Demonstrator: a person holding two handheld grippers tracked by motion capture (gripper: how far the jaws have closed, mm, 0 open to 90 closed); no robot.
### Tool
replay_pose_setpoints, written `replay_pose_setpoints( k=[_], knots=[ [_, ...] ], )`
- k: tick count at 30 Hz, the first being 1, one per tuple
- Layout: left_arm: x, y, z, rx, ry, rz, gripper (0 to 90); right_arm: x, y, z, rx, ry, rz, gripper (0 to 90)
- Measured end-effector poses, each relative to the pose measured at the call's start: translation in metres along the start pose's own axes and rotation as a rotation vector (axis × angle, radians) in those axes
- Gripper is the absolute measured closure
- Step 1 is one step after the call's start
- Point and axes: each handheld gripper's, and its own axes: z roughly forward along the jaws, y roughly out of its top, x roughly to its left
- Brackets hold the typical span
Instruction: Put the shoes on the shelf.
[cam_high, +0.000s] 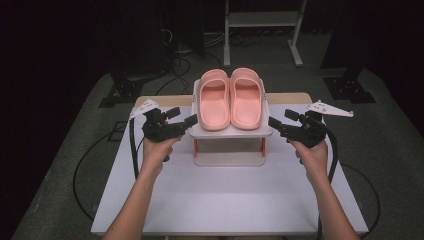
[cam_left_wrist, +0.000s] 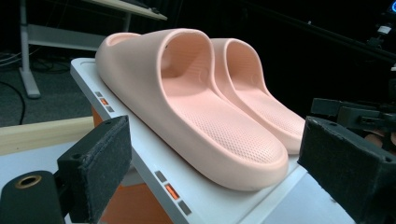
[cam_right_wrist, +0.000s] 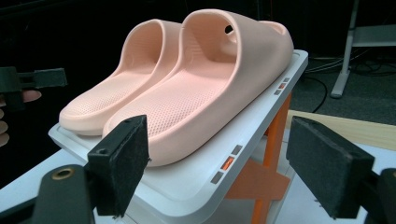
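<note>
I have both forearms stretched forward over the pale grey surface (cam_high: 220, 200), hands level, one on each side of the small white two-tier stand with orange legs (cam_high: 231, 132). The pair of soft pink rubber slides (cam_high: 230, 98) sits side by side on its top shelf, toes pointing away from me. My left gripper (cam_high: 187, 121) points inward at the stand's left edge, jaws spread wide with nothing between them. My right gripper (cam_high: 274, 123) mirrors it at the right edge, jaws likewise apart and empty. Neither seems to touch the stand, though the high view is coarse there.
</note>
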Motion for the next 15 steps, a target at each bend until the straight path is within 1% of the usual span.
replay_pose_setpoints(
  k=[1, 4, 7, 10, 15],
  knots=[
    [0.000, -0.001, -0.001, 0.004, 0.000, 0.005, 9.1, 0.000, -0.001, -0.001, -0.006, 0.000, -0.007, 19.8],
    [-0.003, -0.004, -0.004, 0.005, -0.002, 0.011, 8.3, 0.001, -0.003, -0.003, -0.005, 0.006, 0.001, 19.6],
    [-0.004, -0.006, -0.007, 0.004, -0.004, 0.012, 8.3, 0.002, -0.005, -0.005, 0.003, 0.006, -0.007, 18.2],
    [-0.004, -0.009, -0.011, -0.003, -0.008, 0.011, 8.3, 0.002, -0.008, -0.008, 0.000, 0.002, -0.008, 18.0],
    [-0.005, -0.014, -0.015, -0.006, -0.010, 0.015, 8.3, 0.003, -0.013, -0.009, 0.006, 0.007, -0.002, 17.7]
  ],
)
